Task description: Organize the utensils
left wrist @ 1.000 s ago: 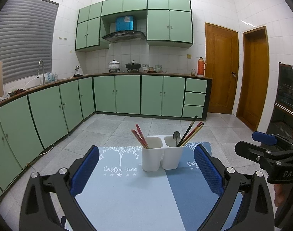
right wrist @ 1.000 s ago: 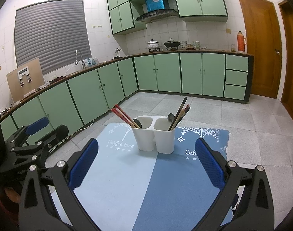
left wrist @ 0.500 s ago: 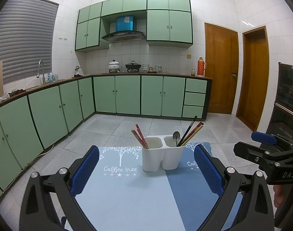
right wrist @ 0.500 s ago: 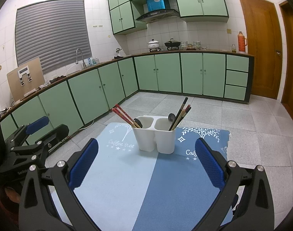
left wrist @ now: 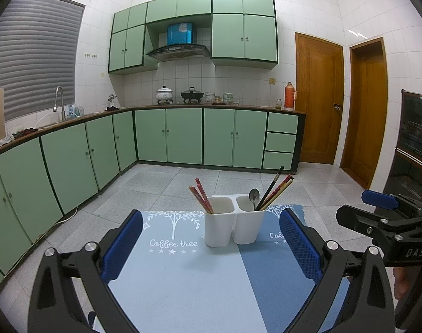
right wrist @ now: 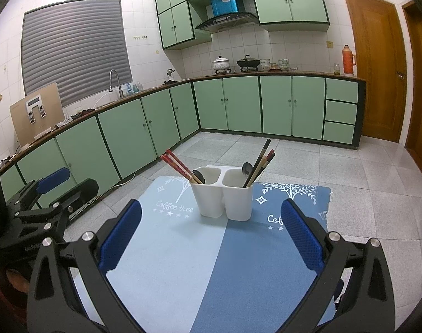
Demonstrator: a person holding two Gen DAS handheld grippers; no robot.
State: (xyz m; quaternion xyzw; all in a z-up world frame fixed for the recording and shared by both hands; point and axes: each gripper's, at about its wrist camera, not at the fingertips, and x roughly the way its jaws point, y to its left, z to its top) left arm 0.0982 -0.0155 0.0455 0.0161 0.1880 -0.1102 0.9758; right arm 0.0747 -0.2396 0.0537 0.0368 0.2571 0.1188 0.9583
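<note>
Green-cabinet kitchen behind; blue mat (left wrist: 183, 283) below. Both my left gripper (left wrist: 211, 247) and right gripper (right wrist: 211, 238) stand wide apart, holding nothing. Ahead between the fingers sits the white holder (right wrist: 222, 194). Chopsticks (right wrist: 176, 163) look light, stiff, slippery; I judge the upper shafts the best hold.

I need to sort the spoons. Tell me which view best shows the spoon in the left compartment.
Right wrist view: the dark spoon shows beside the red chopsticks. In the left wrist view the white holder hides it.

"Coffee tree" on the blue mat (left wrist: 183, 272) — "DAS" on the right hand-held gripper (left wrist: 377, 202)
</note>
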